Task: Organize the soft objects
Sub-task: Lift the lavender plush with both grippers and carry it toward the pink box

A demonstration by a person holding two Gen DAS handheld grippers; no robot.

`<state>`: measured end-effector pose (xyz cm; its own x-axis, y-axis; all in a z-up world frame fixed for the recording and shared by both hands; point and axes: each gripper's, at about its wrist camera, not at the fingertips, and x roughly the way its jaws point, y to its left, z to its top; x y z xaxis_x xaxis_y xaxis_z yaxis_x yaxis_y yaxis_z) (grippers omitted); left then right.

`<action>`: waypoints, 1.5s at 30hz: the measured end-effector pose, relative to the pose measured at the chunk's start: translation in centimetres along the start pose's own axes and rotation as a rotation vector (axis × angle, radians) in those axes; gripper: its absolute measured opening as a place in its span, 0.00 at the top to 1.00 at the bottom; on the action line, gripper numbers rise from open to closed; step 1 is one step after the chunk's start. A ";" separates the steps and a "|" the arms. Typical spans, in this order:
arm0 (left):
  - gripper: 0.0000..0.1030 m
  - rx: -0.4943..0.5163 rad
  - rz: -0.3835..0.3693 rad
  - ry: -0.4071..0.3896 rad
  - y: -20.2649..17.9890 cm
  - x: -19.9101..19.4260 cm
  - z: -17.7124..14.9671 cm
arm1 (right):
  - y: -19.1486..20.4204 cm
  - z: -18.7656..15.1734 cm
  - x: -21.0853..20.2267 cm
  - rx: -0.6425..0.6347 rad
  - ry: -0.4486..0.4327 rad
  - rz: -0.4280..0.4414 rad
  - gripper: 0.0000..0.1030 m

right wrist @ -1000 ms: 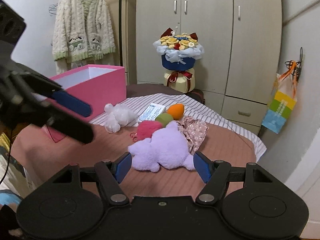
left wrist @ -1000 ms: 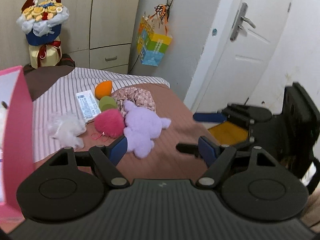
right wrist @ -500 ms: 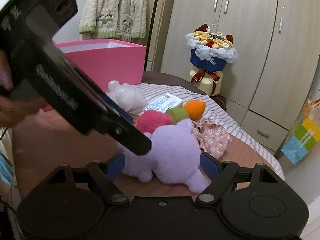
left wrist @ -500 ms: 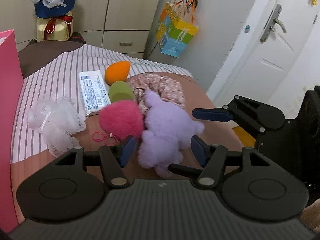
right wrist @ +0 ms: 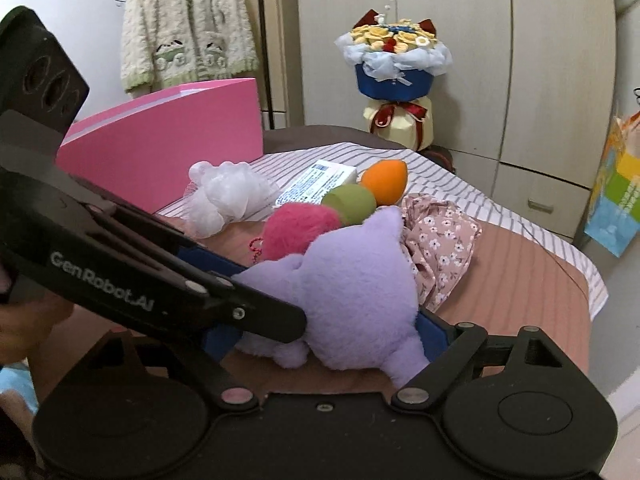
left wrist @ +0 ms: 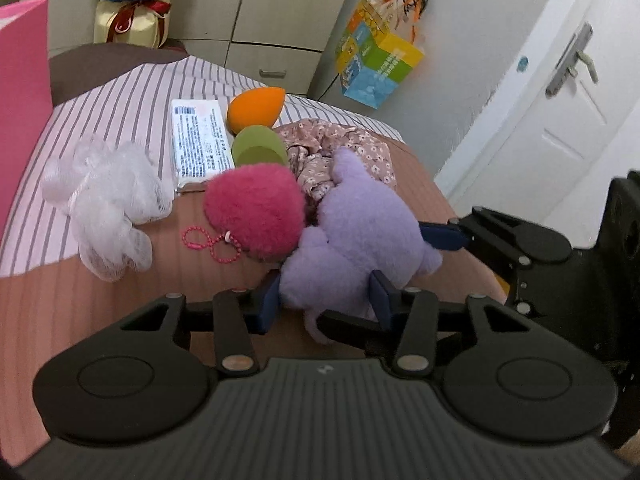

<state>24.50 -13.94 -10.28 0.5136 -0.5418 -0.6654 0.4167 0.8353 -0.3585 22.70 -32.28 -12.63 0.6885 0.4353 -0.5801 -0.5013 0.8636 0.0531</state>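
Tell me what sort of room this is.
Most likely a home bedroom. A tall beige built-in wardrobe lines the wall, a fluffy cream knitted cardigan hangs beside it, and soft toys such as the fuzzy purple plush animal lie on a striped cloth-covered surface.

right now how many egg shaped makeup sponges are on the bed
2. The orange sponge lies on the striped sheet beside the white packet; the green sponge sits just in front of it, touching the pink pompom. Others may be hidden.

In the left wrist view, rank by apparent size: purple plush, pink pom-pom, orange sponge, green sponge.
1. purple plush, though it lies nearest the camera
2. pink pom-pom
3. orange sponge and green sponge: they look alike, and the pom-pom partly hides the green one, so unranked.
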 end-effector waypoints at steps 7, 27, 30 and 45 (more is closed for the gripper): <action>0.59 -0.001 0.001 -0.038 -0.6 -1.3 -0.7 | 0.8 -0.4 -0.6 0.077 -0.001 -0.043 0.18; 0.59 -0.079 -0.005 0.103 -0.4 -6.5 -3.3 | 5.2 -1.1 -3.5 0.225 0.096 0.004 0.20; 0.59 -0.113 -0.009 0.106 0.3 -7.2 -4.0 | 6.1 -0.7 -4.2 0.213 0.119 0.007 0.21; 0.61 -0.173 -0.029 0.123 2.7 -13.4 -4.8 | 11.1 1.6 -6.1 0.123 0.180 0.075 0.21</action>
<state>15.10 -4.00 -5.47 0.4033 -0.5590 -0.7245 0.2899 0.8290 -0.4783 13.79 -24.89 -7.21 0.5416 0.4562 -0.7060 -0.4723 0.8600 0.1933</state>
